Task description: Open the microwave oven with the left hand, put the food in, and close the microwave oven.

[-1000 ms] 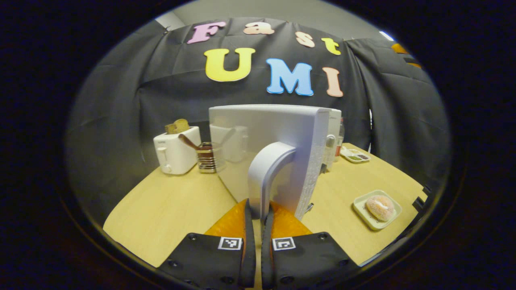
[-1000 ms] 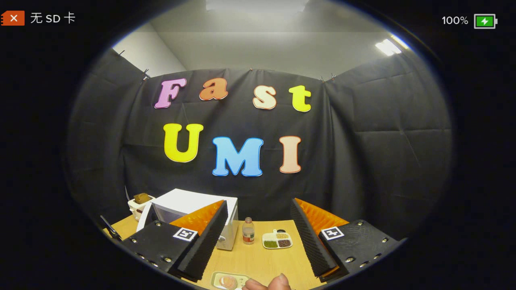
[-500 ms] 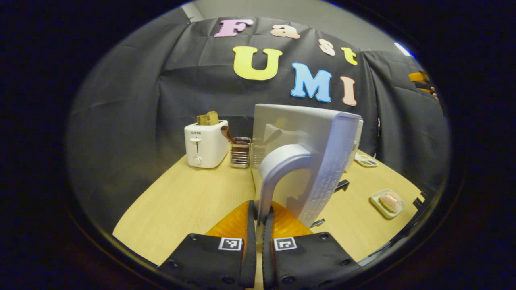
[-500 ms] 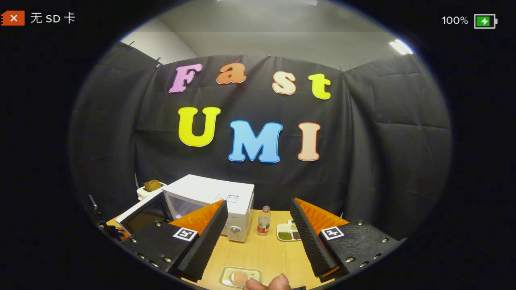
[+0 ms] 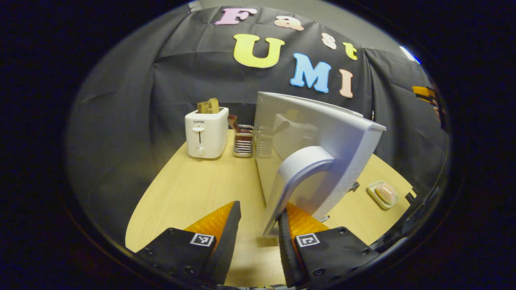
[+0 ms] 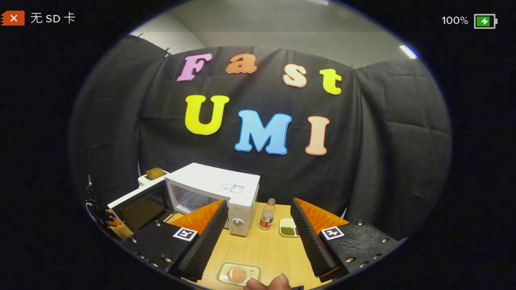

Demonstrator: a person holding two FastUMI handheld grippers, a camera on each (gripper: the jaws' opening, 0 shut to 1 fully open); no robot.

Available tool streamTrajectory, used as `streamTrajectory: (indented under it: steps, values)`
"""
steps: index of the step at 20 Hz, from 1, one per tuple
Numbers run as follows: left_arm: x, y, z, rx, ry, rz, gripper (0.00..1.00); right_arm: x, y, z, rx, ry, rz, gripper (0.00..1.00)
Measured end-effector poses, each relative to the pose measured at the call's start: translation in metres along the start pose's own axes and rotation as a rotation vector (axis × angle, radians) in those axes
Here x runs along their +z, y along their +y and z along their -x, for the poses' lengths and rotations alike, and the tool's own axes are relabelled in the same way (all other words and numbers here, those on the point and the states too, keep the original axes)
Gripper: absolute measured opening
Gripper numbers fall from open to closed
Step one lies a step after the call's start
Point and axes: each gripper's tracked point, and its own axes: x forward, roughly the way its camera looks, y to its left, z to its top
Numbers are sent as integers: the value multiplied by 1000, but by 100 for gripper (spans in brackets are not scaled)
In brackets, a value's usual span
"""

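1. Left gripper (image 5: 258, 237): jaws apart around the door handle (image 5: 296, 173); opening looks done
2. Right gripper (image 6: 258, 237): jaws apart, the food (image 6: 236, 274) at 6 o'clock on the counter (image 6: 258, 249)
3. Microwave (image 6: 213, 189) at 11 o'clock stands open; next, grasp the food

You're in a staged recording booth dressed up like a kitchen counter, not a real kitchen. Black cloth (image 6: 387, 133) hangs pinned up on all sides, with a plain grey wall and ceiling light (image 6: 408, 51) showing above it. On your light wooden table (image 5: 189, 193) sit a white microwave (image 6: 217, 187) at the back, a toaster (image 5: 206, 132) with bread sticking out near the back left corner, a wire utensil holder (image 5: 243, 141) beside it, a small bottle (image 6: 267, 214), and a little divided dish (image 6: 288, 227).
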Motion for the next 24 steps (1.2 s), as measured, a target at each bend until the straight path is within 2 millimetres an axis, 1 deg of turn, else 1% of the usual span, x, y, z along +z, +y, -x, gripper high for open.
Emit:
streamTrajectory:
  steps: [2, 3, 4, 5, 6, 7, 9, 10, 12, 13, 15, 16, 17, 18, 20, 21, 22, 23, 24]
  values:
    - [-2, -4, 4, 24, 3, 16, 70, -9, -1, 0, 11, 18, 4, 96]
    - [-4, -7, 10, 33, 2, 13, 75, -14, -1, -1, 16, 25, 5, 96]
    - [0, -8, 20, 48, -13, 14, 83, -21, 0, -1, 23, 31, 7, 96]
    - [1, -6, 33, 65, -20, 32, 83, -30, 1, -3, 27, 41, 17, 96]
    - [5, -6, 47, 87, -30, 60, 86, -43, 0, -4, 26, 56, 36, 96]
    - [7, -7, 61, 113, -45, 85, 80, -57, 0, -5, 31, 74, 59, 96]
    - [20, -21, 97, 154, -99, 133, 81, -85, 12, -8, 82, 118, 83, 96]
    - [26, -29, 110, 175, -122, 155, 84, -97, 17, -9, 109, 138, 86, 96]
    - [37, -50, 137, 214, -156, 187, 89, -123, 25, -13, 156, 175, 89, 96]
    - [46, -65, 150, 230, -175, 195, 80, -137, 29, -14, 178, 195, 89, 96]
    - [68, -87, 180, 301, -213, 181, 84, -172, 37, -14, 226, 270, 94, 96]
    - [81, -103, 198, 332, -239, 170, 100, -186, 38, -14, 243, 299, 89, 96]
    - [93, -115, 212, 363, -259, 159, 95, -199, 41, -13, 265, 321, 76, 96]
    - [106, -127, 228, 403, -277, 150, 92, -216, 45, -13, 283, 349, 66, 96]
    - [125, -153, 257, 469, -306, 136, 94, -251, 50, -14, 305, 425, 45, 96]
    - [134, -173, 267, 479, -315, 134, 94, -266, 52, -16, 312, 461, 25, 96]
    - [142, -188, 277, 491, -322, 133, 94, -282, 52, -19, 305, 492, 8, 96]
    - [149, -202, 289, 504, -337, 124, 95, -293, 51, -22, 297, 508, -8, 96]
    - [156, -214, 299, 522, -344, 116, 94, -306, 55, -22, 298, 528, -22, 96]
